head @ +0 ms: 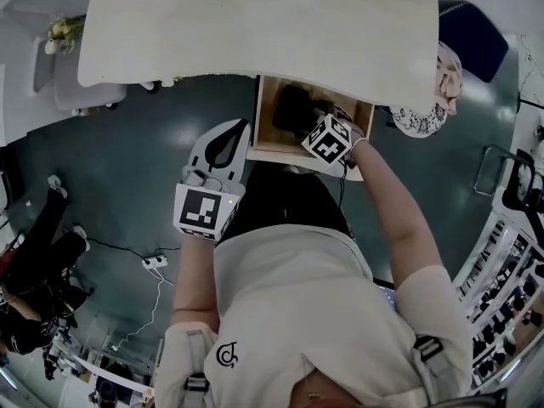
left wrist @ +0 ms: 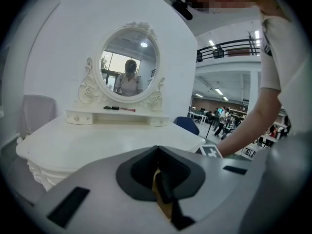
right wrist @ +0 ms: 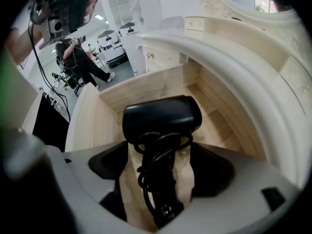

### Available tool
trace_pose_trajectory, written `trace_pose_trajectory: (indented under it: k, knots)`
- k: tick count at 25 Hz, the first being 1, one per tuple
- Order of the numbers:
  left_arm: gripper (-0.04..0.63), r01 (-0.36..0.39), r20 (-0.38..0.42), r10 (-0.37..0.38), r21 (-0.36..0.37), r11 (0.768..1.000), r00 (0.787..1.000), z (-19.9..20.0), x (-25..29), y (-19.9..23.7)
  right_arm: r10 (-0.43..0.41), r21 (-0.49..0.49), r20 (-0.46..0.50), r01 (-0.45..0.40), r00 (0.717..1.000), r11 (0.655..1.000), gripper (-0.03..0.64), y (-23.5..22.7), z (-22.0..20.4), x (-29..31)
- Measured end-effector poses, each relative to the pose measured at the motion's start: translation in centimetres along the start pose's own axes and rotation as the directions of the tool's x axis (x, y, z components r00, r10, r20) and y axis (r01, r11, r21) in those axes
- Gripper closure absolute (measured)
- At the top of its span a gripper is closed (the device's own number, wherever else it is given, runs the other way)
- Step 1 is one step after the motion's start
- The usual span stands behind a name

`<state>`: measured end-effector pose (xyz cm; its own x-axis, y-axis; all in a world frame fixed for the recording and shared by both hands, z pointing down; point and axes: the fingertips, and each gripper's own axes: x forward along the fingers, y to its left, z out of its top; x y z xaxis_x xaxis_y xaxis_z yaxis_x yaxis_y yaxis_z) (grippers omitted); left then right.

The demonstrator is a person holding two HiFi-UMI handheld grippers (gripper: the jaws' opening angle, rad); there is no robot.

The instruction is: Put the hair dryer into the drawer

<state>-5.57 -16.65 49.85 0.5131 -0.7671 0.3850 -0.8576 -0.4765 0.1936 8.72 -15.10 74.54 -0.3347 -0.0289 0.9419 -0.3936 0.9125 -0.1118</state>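
Right gripper point(right wrist: 159, 147): jaws spread, reaching into the open drawer point(right wrist: 146, 89). Hair dryer point(right wrist: 161, 117): black, lying on the drawer floor with its cord coiled around the handle. The handle sits between the spread jaws, with bare wood showing on either side of it. Drawer: pale wood, pulled out from under the front edge of the white dressing table point(head: 255, 24). Left gripper point(left wrist: 157, 152): jaws pressed together with nothing held, outside the drawer and just beside its left wall, looking across the table top. Oval mirror point(left wrist: 129, 62): ornate white frame, standing at the back of the table. Floor point(head: 110, 160): dark teal, with a white power strip point(head: 155, 263) and its cable lying on it.
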Motion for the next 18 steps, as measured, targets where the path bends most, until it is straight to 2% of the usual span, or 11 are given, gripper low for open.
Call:
trace_pose_trajectory:
  k: [3, 6, 8, 10, 14, 18]
  knots:
    - [0.583, 0.005, 0.005, -0.005, 0.016, 1.0, 1.0, 0.5, -0.2, -0.3, -0.027, -0.005, 0.036, 0.027, 0.999, 1.0, 0.22, -0.1, 0.9, -1.6]
    - [0.582, 0.014, 0.019, -0.015, 0.045, 0.999, 1.0, 2.0, -0.3, -0.7, -0.06, 0.028, 0.076, 0.058, 0.995, 0.998, 0.309, -0.3, 1.9, -3.7]
    - [0.583, 0.014, 0.037, -0.016, 0.062, 0.998, 0.999, 3.1, -0.4, -0.8, -0.101, 0.053, 0.135, 0.095, 0.986, 0.994, 0.376, -0.7, 3.2, -5.7]
    - [0.583, 0.012, 0.047, -0.016, 0.072, 0.997, 0.999, 3.8, -0.7, -0.9, -0.146, 0.089, 0.207, 0.13, 0.967, 0.987, 0.436, -1.0, 4.6, -7.9]
    - [0.583, 0.019, 0.05, -0.024, 0.093, 0.995, 0.998, 4.5, -1.0, -1.6, -0.265, 0.171, 0.326, 0.22, 0.907, 0.961, 0.594, -1.9, 6.2, -11.9]
    - [0.583, 0.03, 0.057, -0.037, 0.116, 0.993, 0.998, 5.5, -1.4, -2.1, -0.337, 0.231, 0.385, 0.264, 0.859, 0.936, 0.607, -2.8, 7.2, -15.0]
